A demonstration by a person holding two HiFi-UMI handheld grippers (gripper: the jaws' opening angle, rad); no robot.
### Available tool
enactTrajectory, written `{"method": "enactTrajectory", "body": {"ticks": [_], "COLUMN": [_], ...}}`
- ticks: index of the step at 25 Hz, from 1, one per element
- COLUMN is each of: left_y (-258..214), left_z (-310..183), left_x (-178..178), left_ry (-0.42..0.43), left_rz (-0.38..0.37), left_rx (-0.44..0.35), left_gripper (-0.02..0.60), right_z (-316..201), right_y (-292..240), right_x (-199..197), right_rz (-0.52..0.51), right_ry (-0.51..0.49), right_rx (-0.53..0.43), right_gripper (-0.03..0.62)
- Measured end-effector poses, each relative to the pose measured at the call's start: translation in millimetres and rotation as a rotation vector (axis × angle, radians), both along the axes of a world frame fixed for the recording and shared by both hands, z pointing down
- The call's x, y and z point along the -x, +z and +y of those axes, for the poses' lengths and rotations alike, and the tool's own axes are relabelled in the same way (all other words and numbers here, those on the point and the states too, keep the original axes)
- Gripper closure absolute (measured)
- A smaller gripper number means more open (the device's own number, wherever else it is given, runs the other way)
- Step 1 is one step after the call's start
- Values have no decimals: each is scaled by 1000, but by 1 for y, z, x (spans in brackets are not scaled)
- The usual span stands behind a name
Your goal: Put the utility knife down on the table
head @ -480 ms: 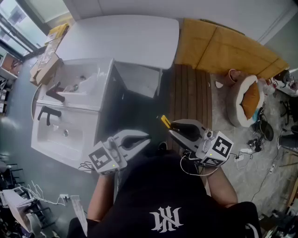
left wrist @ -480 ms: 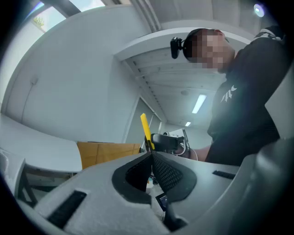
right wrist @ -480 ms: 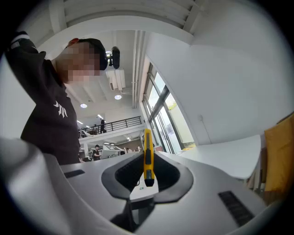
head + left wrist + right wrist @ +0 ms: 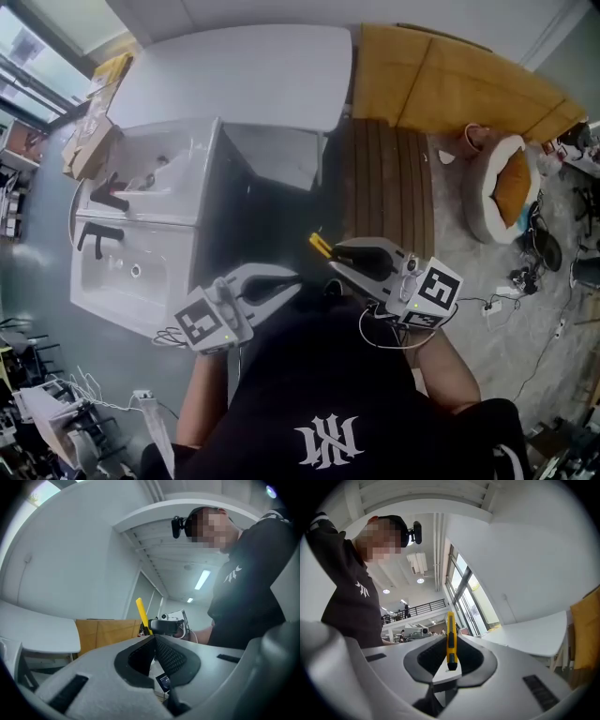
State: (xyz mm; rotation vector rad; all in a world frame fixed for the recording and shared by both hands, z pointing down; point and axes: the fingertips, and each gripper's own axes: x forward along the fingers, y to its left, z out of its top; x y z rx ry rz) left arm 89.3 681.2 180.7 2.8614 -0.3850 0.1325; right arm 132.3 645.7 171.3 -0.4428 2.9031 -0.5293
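A yellow utility knife (image 4: 322, 246) sticks out of my right gripper (image 4: 337, 262), which is shut on it in front of the person's body, above the dark floor. In the right gripper view the knife (image 4: 450, 637) stands upright between the pads of that gripper (image 4: 450, 660). My left gripper (image 4: 296, 282) hovers just left of it, shut with nothing held. In the left gripper view its tips (image 4: 154, 638) meet, and the knife (image 4: 141, 615) shows beyond them. The white table (image 4: 244, 75) lies far ahead, well apart from both grippers.
A white sink unit (image 4: 141, 225) with black taps stands at the left. Wooden slats (image 4: 386, 187) and yellow boards (image 4: 450, 84) lie ahead on the right, beside a round pet bed (image 4: 506, 187). Cables and clutter line the floor's edges.
My right gripper and the knife have drifted slightly left. The left gripper has barely moved and both stay shut.
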Motion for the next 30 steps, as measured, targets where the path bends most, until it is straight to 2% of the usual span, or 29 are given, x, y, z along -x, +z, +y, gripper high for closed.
{"method": "enactTrajectory", "body": {"ticks": [5,9,12,15,20,23,25,30], "left_y": [6,15,14,20,15,28,31,26], "left_z": [-4,-10,-14,-23,-47,-65,-79,-126], "left_x": [-10,-18,-18,-5,10,10,16,50], "left_ry": [-11,-34,-40,-56,-88,-82,-75,-86], "left_rz": [-4,18,-9,-30,76,28,21,121], "left_rx": [39,61,76,72,105,70,78,79], "left_gripper": [577,575,575,577,575,577,577,577], "right_z": [-1,-3,-8,-23,-43,-57,-68,-107], "right_y": [3,8,10,17,22,24,24,30], "right_x": [-7,-23,-31,-37,-34,-31,-24,5], "right_rz": [22,-8,-16,-22,0,34,41,79], "right_ry": [-10,-9,-3,29,56,65,71,74], "right_rx": [-21,3,19,54,51,45,57,73], "right_gripper": [539,539,539,539,539,539,539,539]}}
